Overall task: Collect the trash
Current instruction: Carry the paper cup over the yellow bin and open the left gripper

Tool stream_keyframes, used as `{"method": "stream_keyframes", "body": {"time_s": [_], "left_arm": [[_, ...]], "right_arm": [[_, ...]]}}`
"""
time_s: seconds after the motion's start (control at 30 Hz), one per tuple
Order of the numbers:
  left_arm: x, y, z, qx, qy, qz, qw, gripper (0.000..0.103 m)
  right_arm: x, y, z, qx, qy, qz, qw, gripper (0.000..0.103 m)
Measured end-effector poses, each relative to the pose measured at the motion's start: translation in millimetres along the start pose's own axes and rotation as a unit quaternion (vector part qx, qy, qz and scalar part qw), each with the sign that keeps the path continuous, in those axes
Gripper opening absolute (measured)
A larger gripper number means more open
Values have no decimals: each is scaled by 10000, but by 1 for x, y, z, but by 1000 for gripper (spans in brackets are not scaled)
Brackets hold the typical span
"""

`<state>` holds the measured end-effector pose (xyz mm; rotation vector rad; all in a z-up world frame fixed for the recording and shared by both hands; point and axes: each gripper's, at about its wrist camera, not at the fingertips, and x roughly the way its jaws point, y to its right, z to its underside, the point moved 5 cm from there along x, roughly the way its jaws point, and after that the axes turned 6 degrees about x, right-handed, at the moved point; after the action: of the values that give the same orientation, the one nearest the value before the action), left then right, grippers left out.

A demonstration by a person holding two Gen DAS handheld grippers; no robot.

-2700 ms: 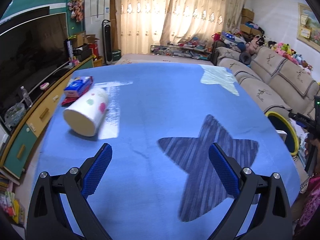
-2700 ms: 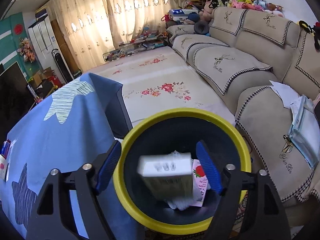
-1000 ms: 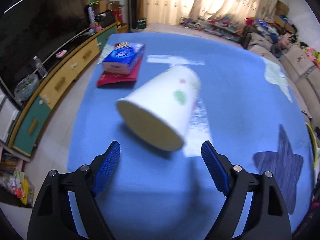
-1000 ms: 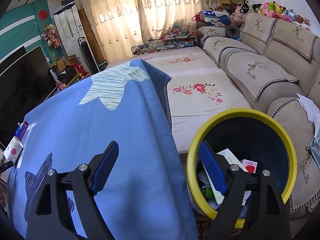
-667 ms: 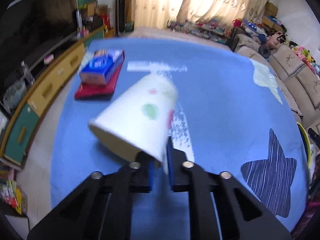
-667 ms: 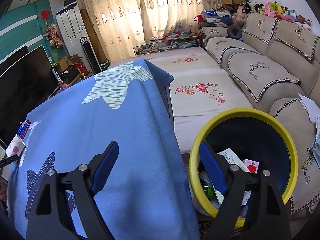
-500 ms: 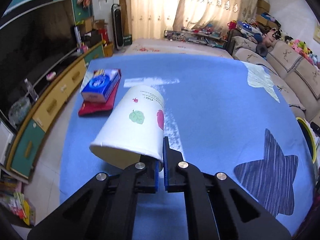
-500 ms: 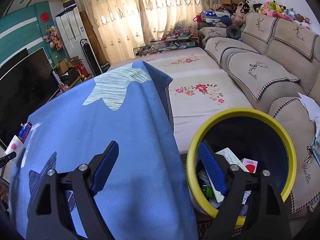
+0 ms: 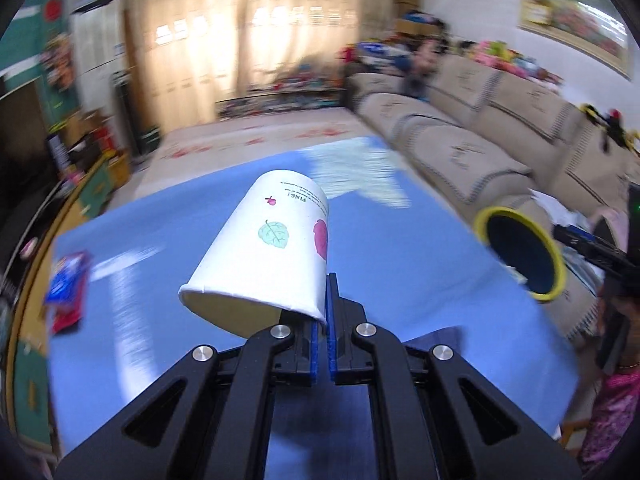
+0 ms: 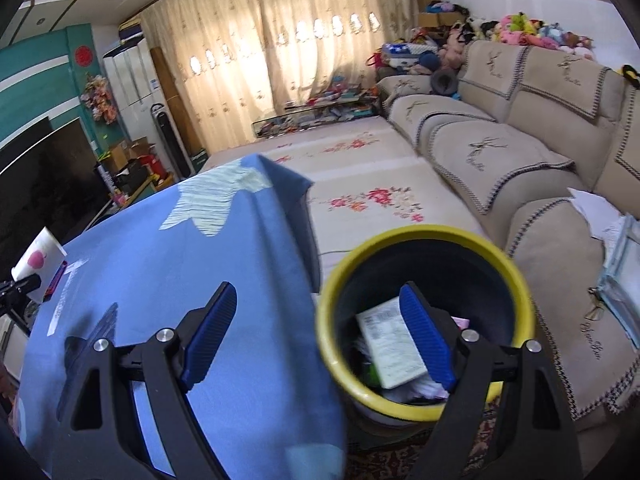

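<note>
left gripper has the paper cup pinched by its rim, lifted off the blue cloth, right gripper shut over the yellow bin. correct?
Not quite: the right gripper is open, nothing between its pads, as the right wrist view shows. The rest holds: the left gripper pinches the paper cup by its rim above the blue cloth, and the yellow bin is below.

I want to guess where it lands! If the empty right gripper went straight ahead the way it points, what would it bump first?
Probably the yellow rim of the trash bin, though the edge of the blue tablecloth is close beside; depth is unclear.
</note>
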<state>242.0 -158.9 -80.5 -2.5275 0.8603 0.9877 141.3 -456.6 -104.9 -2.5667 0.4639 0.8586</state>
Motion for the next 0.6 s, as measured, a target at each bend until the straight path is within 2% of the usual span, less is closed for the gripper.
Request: {"method": "stream_keyframes", "body": {"time_s": [0.13,0.33,0.43,0.6], "left_arm": [[23,67,-24,392,0,525,9978,4],[62,170,-51,1089,-223,1281,9855,4],[79,208,-60,1356,-333,1490,9789,4],[122,260,-71,1508,-713,1893,9676,4]], "right_arm": [[-14,29,1,79,99,353,9993,80],[-29,74,1,343,162,620,9974,80],[-34,91,0,479,188,683,9963,81],[-39,109,0,547,210,766,9953,82]]}}
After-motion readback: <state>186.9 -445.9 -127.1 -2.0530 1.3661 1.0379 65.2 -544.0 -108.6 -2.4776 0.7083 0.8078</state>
